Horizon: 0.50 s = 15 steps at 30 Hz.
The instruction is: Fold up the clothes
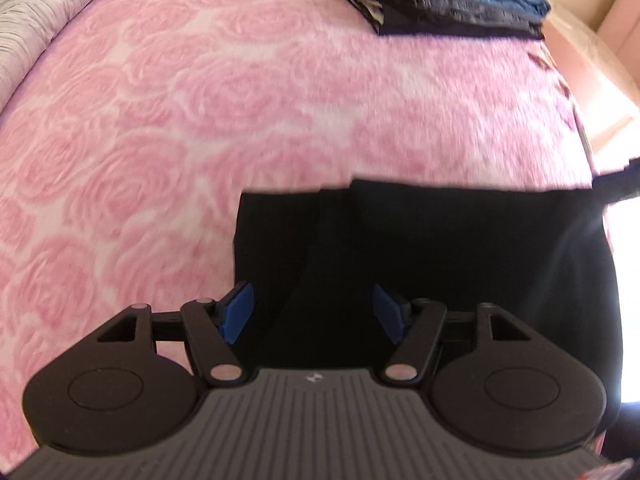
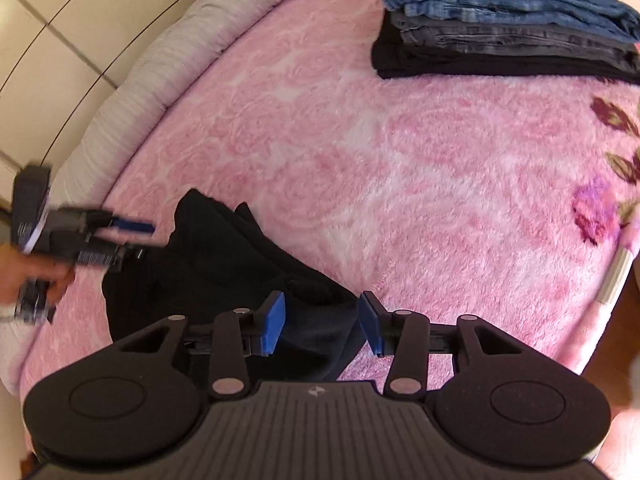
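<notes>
- The black garment (image 2: 224, 276) lies on the pink rose-patterned blanket (image 2: 420, 168), at the near edge of the bed, directly ahead of both grippers. In the left wrist view its far hem (image 1: 440, 186) reads as a straight line with two or three overlapping layers; in the right wrist view the cloth is bunched and rumpled toward its far end.
- Handling, as a judgement: soft, limp, light knit or jersey cloth. It should drape and sag when lifted, will not hold a crease unaided, and may cling to the plush blanket. Best hold is at a corner or along the straight hem, pinching all layers together.
- Left gripper (image 1: 314, 312): jaws wide apart, blue pads either side of the dark cloth below. No cloth is seen pinched between them.
- Right gripper (image 2: 322, 322): jaws parted to a middling gap, with a raised fold of the garment between the pads. Whether the pads touch it cannot be told.
- A stack of folded jeans and dark trousers (image 2: 508, 24) sits well apart at the far side of the bed.
</notes>
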{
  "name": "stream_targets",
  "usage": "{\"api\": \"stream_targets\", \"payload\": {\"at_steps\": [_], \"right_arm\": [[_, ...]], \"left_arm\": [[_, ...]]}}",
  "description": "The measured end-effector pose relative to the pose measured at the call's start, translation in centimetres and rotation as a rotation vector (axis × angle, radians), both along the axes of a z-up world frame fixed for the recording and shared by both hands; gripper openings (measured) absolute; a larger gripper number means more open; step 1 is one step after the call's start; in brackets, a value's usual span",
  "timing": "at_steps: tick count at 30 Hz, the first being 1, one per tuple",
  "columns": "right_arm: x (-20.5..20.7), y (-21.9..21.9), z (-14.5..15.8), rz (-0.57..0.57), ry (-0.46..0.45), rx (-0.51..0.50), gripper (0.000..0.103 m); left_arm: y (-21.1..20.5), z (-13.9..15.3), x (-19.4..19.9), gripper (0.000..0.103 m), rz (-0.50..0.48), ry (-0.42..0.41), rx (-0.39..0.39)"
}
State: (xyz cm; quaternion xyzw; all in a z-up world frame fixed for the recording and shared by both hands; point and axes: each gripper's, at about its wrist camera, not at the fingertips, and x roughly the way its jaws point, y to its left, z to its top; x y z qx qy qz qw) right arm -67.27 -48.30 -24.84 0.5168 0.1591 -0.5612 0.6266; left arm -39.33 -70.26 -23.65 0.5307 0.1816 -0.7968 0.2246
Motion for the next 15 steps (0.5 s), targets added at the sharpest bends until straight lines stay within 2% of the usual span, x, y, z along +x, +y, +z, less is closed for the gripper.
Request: {"api": "stream_targets", "payload": {"at_steps": [2, 4, 6, 10, 15], "right_arm": [[-0.1, 0.1, -0.2, 0.004, -0.001, -0.007, 0.046], [-0.3, -0.1, -0.4, -0.012, -0.016, -0.01, 0.044], [-0.5, -0.5, -0.9, -0.022, -0.025, 0.001, 0.039], [-1.1, -1.0, -3.1, -0.056, -0.032, 0.072, 0.032], [-1.9, 1.3, -4.1, -0.111, -0.038, 0.166, 0.033]], "left_arm": [[-0.6, -0.7, -1.2, 0.046, 0.002, 0.003, 0.024], [-1.1, -1.5, -2.3, 0.022, 0.003, -0.005, 0.041], [-1.2, -2.1, -3.0, 0.015, 0.0, -0.03, 0.03], [-1.1, -2.9, -3.7, 0.014, -0.009, -0.073, 0.003], [-0.9, -2.8, -3.6, 0.012, -0.015, -0.086, -0.012]]}}
